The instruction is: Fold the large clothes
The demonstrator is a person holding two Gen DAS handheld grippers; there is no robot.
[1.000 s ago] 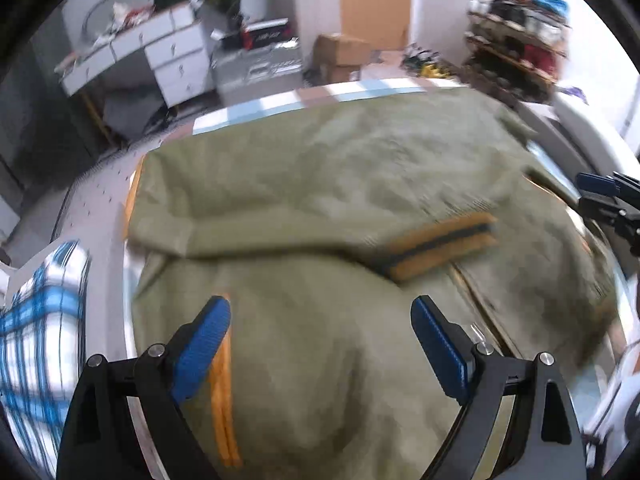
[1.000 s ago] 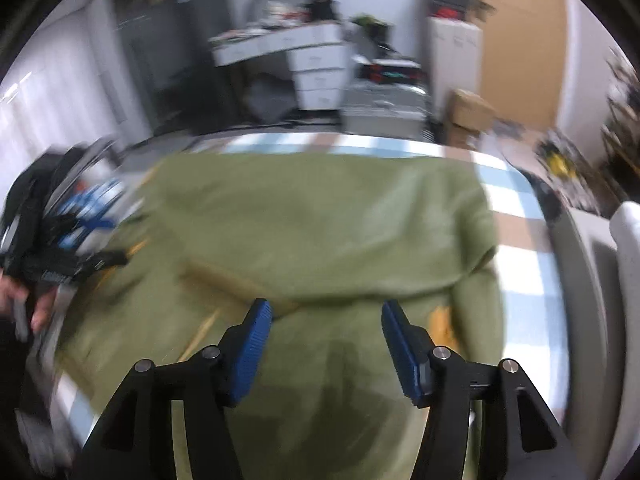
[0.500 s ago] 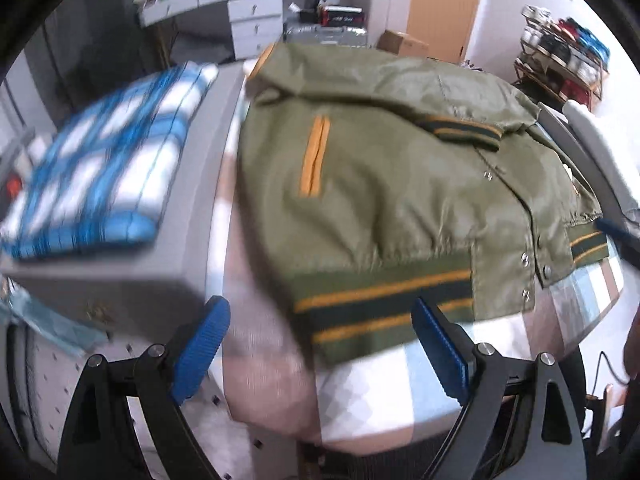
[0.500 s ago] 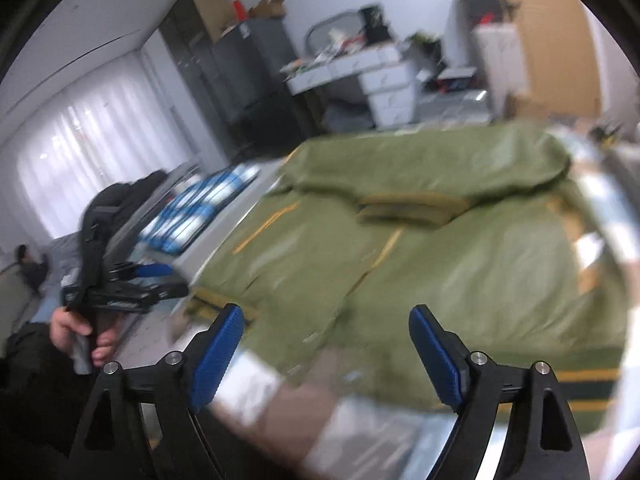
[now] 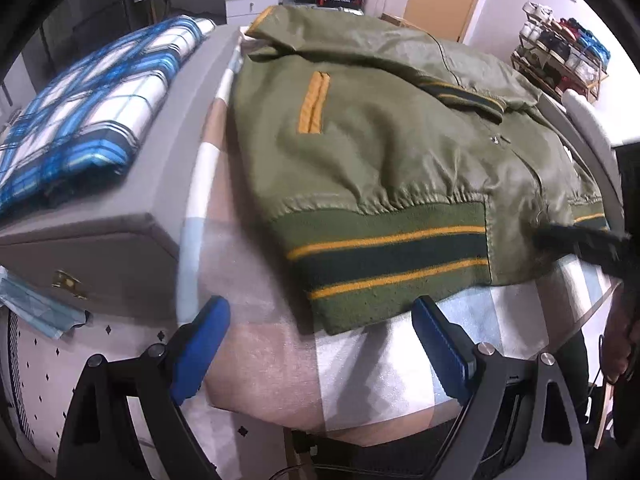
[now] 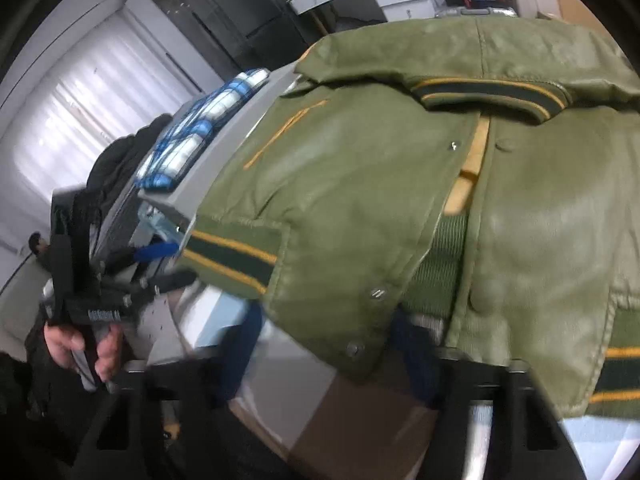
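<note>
Open room at the near edge, crowded to the left

We see a bare checkered strip of bench [image 5: 372, 376] in front of the jacket [image 5: 384, 160] hem, free for a gripper to pass. To the left a grey case [image 5: 120, 236] stands just beside the jacket, with a folded blue plaid cloth [image 5: 80, 108] on top, closing that side.

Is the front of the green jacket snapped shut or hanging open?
Open. On the green jacket the left front panel is flipped back, unfastened snaps lining its edge, yellow lining showing in the gap.
</note>
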